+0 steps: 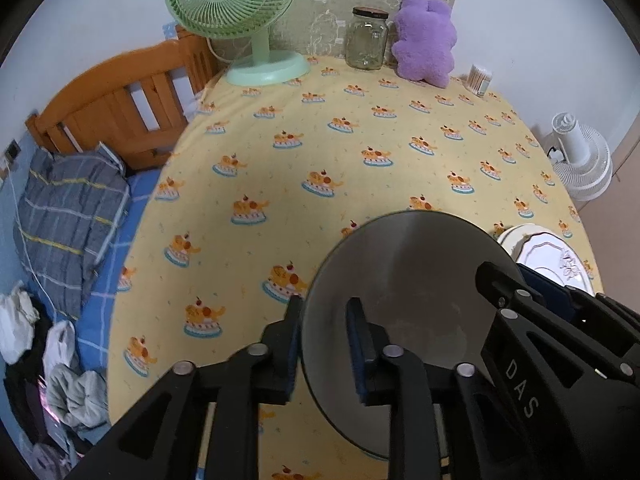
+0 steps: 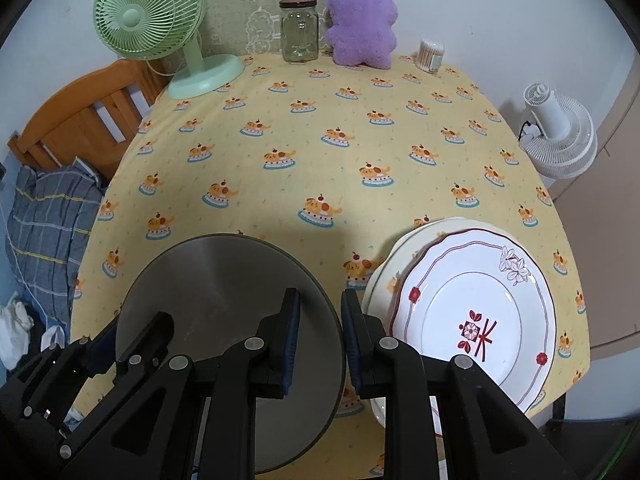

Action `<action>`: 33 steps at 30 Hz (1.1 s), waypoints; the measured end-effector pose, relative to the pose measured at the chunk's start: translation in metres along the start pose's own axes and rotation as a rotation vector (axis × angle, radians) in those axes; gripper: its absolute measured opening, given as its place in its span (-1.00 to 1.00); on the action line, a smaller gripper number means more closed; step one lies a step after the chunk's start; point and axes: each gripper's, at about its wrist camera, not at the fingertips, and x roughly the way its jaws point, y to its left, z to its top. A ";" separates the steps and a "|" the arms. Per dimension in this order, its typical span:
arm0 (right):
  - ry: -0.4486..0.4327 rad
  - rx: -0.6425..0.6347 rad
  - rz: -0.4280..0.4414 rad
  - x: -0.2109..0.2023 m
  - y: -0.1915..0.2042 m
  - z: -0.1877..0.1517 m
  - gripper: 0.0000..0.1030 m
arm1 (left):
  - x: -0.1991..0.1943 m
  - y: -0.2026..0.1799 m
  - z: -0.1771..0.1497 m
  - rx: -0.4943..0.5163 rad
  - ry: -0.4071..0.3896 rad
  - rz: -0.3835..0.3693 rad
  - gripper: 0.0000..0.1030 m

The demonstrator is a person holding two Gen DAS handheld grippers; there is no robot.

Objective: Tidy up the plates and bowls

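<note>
A grey bowl (image 1: 408, 264) with a dark rim is held between both grippers over the yellow tablecloth. My left gripper (image 1: 326, 320) straddles its left rim, one pad outside and one inside, shut on it. On the opposite rim my right gripper (image 2: 320, 308) is shut the same way on the bowl (image 2: 224, 280). Just right of the bowl a white plate with red flowers (image 2: 480, 300) lies on a larger cream plate (image 2: 400, 248). The bowl's underside is hidden.
At the back of the table (image 2: 320, 128) stand a green fan (image 2: 148, 12), a glass jar (image 2: 300, 32), a purple plush toy (image 2: 360, 24) and a cotton-swab box (image 2: 431, 54). A white fan (image 2: 560, 136) sits past the right edge; a bed (image 1: 80, 200) lies left.
</note>
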 end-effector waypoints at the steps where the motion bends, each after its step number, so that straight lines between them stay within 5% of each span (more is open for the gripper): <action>1: 0.002 -0.002 0.003 0.000 0.000 0.000 -0.50 | 0.000 0.001 -0.001 -0.009 0.003 -0.011 -0.42; 3: 0.008 -0.002 0.011 -0.001 -0.001 0.000 -0.48 | -0.003 0.003 -0.001 -0.015 0.000 -0.025 -0.32; 5: 0.009 0.007 0.026 -0.004 -0.004 0.000 -0.36 | -0.007 0.006 -0.002 -0.026 -0.017 -0.028 0.01; 7: -0.010 0.020 0.020 -0.011 -0.008 -0.001 0.06 | -0.014 0.010 -0.003 -0.040 -0.045 -0.037 0.29; 9: -0.030 0.043 0.026 -0.018 -0.013 -0.003 0.40 | -0.019 0.013 -0.005 -0.045 -0.064 -0.049 0.34; 21: -0.009 0.141 0.106 -0.022 -0.035 -0.019 0.41 | -0.017 0.016 -0.012 -0.037 -0.042 -0.110 0.49; 33: 0.044 0.149 0.168 0.007 -0.052 -0.010 0.41 | -0.001 0.005 -0.004 -0.055 -0.002 -0.051 0.49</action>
